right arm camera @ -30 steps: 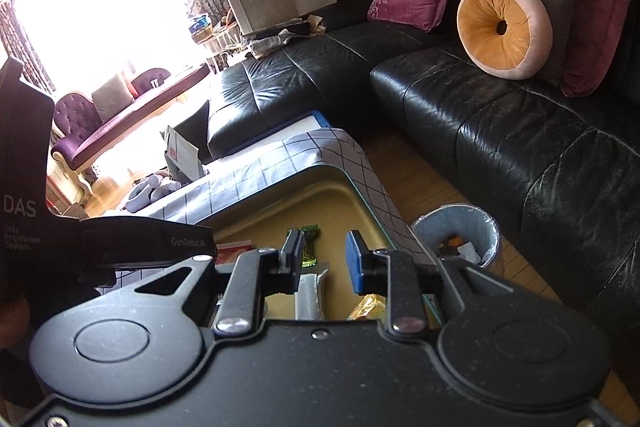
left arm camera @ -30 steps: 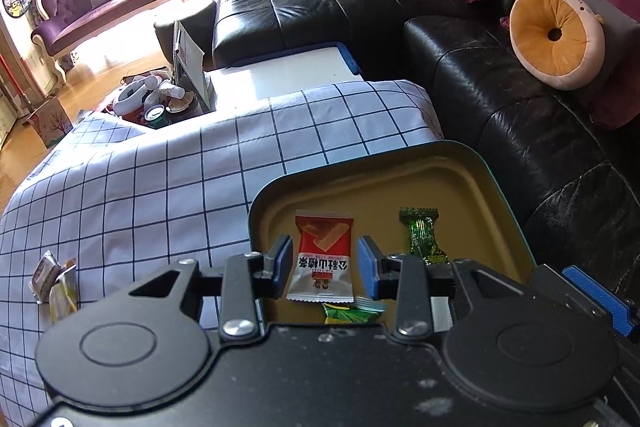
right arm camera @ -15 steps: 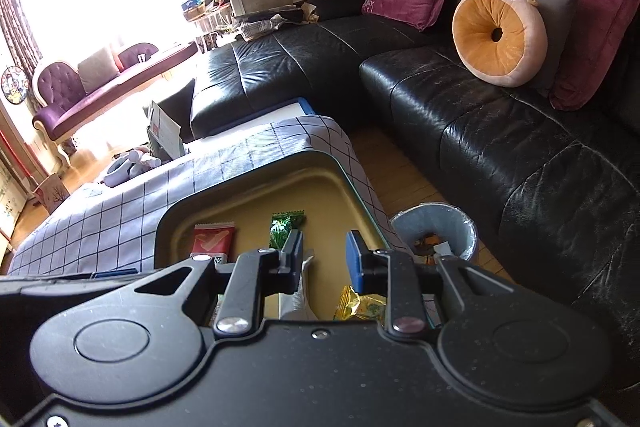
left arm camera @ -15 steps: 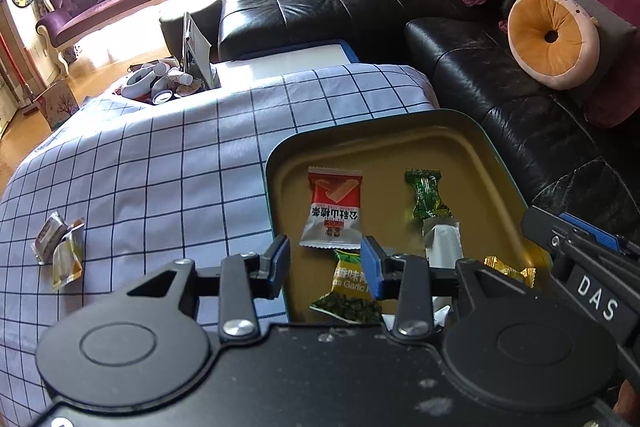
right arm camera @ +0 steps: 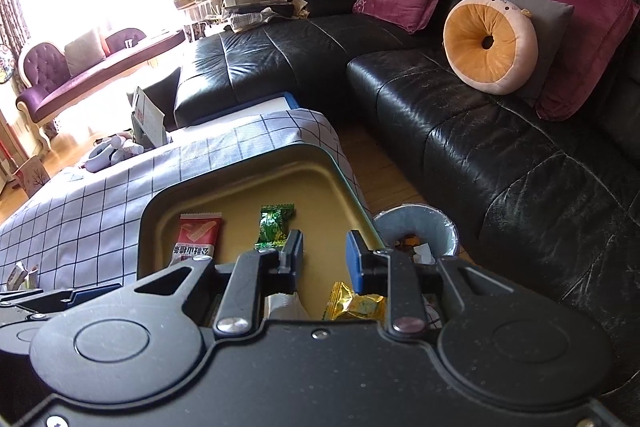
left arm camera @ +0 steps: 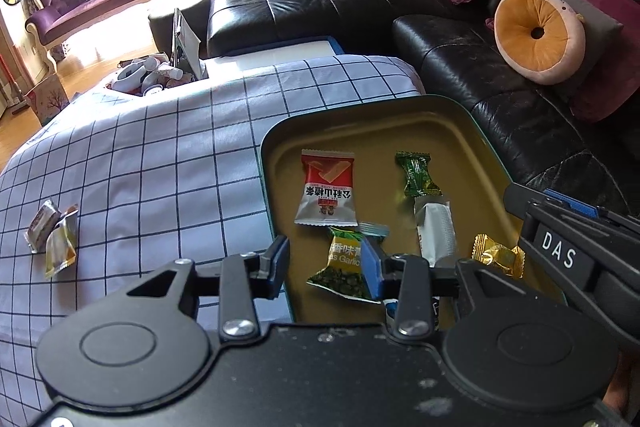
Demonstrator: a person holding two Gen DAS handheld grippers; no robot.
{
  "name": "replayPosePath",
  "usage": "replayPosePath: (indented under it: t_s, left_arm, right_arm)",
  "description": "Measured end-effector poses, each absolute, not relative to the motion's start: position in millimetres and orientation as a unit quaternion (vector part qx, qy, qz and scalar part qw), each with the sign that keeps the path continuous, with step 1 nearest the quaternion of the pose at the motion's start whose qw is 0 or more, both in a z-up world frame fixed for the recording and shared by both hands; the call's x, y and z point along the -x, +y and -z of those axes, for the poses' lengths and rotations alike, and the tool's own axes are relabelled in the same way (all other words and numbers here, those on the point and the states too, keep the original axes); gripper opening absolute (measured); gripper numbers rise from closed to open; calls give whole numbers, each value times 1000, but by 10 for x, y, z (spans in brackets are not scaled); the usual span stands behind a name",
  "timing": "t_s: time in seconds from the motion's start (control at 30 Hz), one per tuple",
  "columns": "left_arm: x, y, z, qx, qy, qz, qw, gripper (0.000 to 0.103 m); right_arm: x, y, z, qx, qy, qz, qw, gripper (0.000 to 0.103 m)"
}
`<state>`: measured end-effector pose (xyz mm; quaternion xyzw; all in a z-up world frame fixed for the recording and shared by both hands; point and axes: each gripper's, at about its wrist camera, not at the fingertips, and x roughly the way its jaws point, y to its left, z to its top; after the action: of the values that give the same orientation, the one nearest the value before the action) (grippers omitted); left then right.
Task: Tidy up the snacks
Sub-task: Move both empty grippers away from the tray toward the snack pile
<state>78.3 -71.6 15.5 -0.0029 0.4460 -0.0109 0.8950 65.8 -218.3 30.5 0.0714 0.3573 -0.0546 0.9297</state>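
A green tin tray [left arm camera: 344,109] with a gold floor lies on the checked tablecloth [left arm camera: 160,155]. In it lie a red-and-white packet [left arm camera: 327,193], a green candy [left arm camera: 416,173], a garlic-pea packet [left arm camera: 344,263], a silver sachet [left arm camera: 434,227] and a gold candy [left arm camera: 498,255]. Two loose snacks [left arm camera: 54,235] lie on the cloth at the left. My left gripper [left arm camera: 326,267] is open and empty above the tray's near left edge. My right gripper [right arm camera: 324,261] is open and empty over the tray [right arm camera: 256,183], above the gold candy [right arm camera: 354,303]; it also shows in the left wrist view [left arm camera: 560,227].
A black leather sofa [right arm camera: 480,131] wraps the far and right sides, with pink pillows and a round orange cushion [right arm camera: 490,45]. A small grey bin [right arm camera: 420,231] stands on the floor right of the table. A box of clutter [left arm camera: 152,77] sits beyond the table's far edge.
Both grippers have pulled back and risen from the tray, so more of the tray and the cloth shows. The left gripper has shifted left. Both stayed open.
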Motion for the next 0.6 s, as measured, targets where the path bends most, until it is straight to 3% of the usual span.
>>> replayPosePath:
  t_s: [0.6]
  left_arm:
    - [-761, -314, -190, 29, 437, -27, 898, 41]
  right_arm:
    - [-704, -2013, -322, -94, 353, 54, 929, 36]
